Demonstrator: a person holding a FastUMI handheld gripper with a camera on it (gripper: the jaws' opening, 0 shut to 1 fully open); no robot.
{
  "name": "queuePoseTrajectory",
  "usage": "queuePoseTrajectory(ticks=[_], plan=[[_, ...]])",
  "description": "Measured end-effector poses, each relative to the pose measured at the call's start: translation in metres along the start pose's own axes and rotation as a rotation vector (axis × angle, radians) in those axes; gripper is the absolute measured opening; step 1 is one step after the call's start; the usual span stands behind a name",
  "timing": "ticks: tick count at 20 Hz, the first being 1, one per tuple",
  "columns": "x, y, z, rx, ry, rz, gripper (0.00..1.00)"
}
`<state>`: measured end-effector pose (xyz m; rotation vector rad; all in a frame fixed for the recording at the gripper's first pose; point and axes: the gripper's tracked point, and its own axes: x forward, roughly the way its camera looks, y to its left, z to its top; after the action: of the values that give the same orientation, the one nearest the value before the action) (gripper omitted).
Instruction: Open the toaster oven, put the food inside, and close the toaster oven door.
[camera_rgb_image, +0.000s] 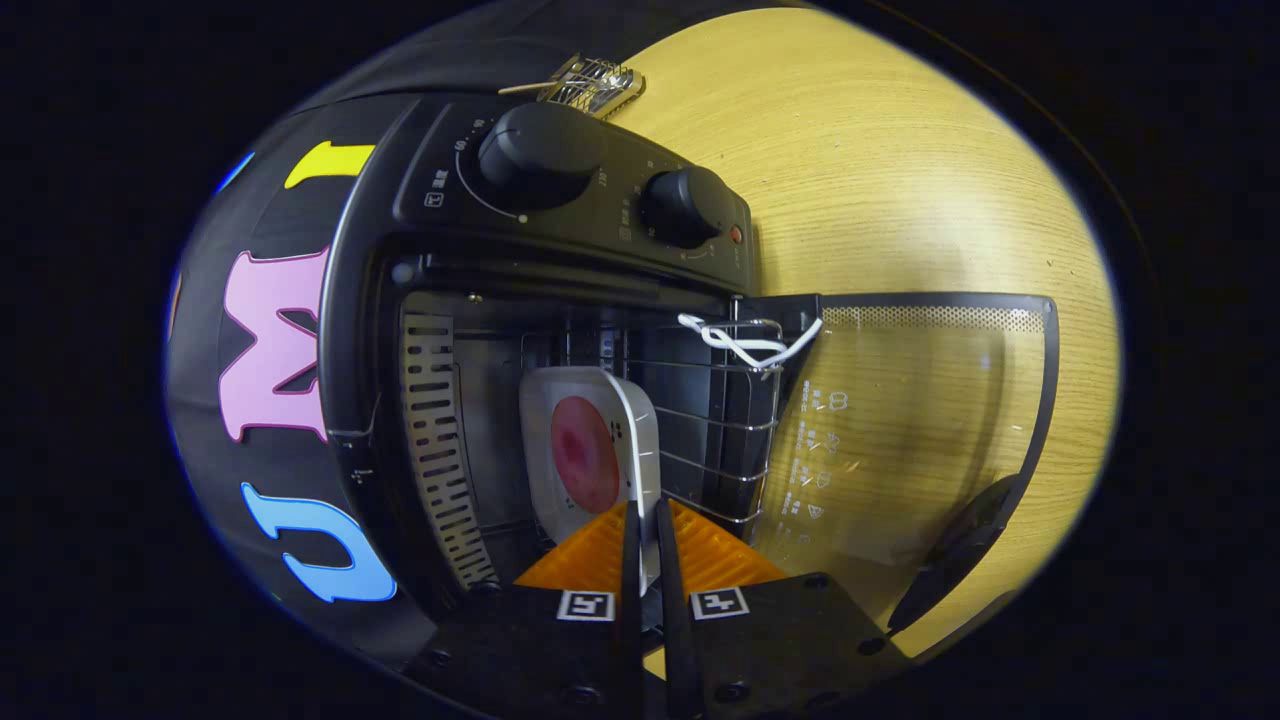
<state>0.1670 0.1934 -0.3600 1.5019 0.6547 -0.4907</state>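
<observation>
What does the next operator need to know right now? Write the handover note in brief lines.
Gripper: fingers nearly together, pinching the rim of the white dish; treat it as held.
Dish: holds the reddish food and is inside the toaster oven cavity, over the wire rack. The view is rolled, so I cannot tell whether it rests flat yet.
Door: fully open, its glass lying out over the wooden table.
Done: oven opened, food brought inside.
Left: release the dish, draw the gripper out, swing the door shut by its handle.
</observation>
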Motion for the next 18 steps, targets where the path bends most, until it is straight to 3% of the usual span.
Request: queuePoseTrajectory(ticks=[4, 6, 9, 11, 14, 18], plan=[[-0.033, -0.003, -0.006, -0.125, 0.056, 0.012, 0.64], [-0.059, -0.031, -0.010, -0.272, 0.093, -0.017, 0.99], [-0.089, -0.069, -0.011, -0.526, 0.133, -0.073, 0.98], [-0.106, -0.083, -0.007, -0.759, 0.131, -0.093, 0.99], [-0.128, -0.084, -0.016, -1.067, 0.130, -0.038, 0.99], [-0.144, -0.097, -0.018, -1.304, 0.104, 0.001, 0.99]])
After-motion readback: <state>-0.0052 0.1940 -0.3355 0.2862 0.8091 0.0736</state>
